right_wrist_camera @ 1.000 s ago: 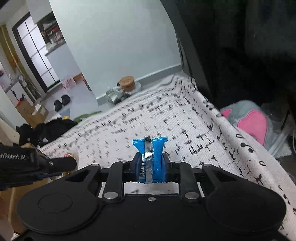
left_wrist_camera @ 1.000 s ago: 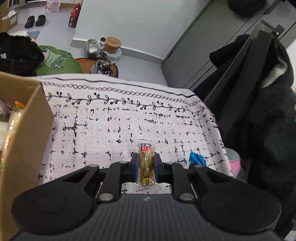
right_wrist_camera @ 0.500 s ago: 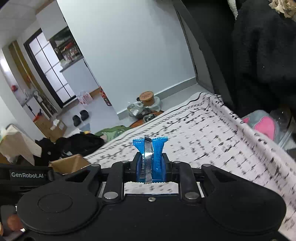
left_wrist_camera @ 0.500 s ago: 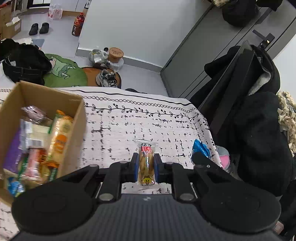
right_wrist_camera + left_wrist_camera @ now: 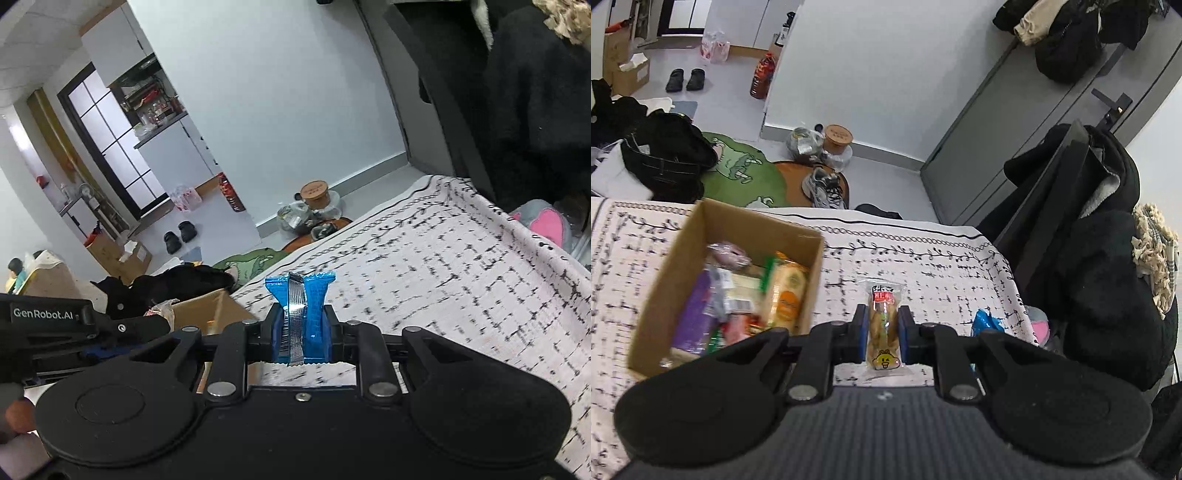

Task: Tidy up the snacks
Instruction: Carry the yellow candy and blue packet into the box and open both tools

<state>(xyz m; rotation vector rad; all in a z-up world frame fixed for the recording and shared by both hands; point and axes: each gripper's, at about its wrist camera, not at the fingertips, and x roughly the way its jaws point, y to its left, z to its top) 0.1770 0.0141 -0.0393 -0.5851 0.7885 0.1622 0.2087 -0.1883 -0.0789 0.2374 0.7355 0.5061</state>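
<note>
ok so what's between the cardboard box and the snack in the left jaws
Only bare patterned tablecloth, seen in the left wrist view; nothing lies between the box and the held snack.

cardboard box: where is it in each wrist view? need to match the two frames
Left wrist: cardboard box fills left-centre, open top, snacks inside, left of the left gripper.
Right wrist: only a corner of the box shows, lower left, behind the left gripper's body, left of the right gripper.
Shared landmark: the round wooden-lidded jar on the floor by the wall.

Bare patterned cloth (image 5: pixel 923 273) right of the snack-crammed cardboard box (image 5: pixel 683 254); dark coats (image 5: pixel 1108 288) crowding the far right edge.
</note>
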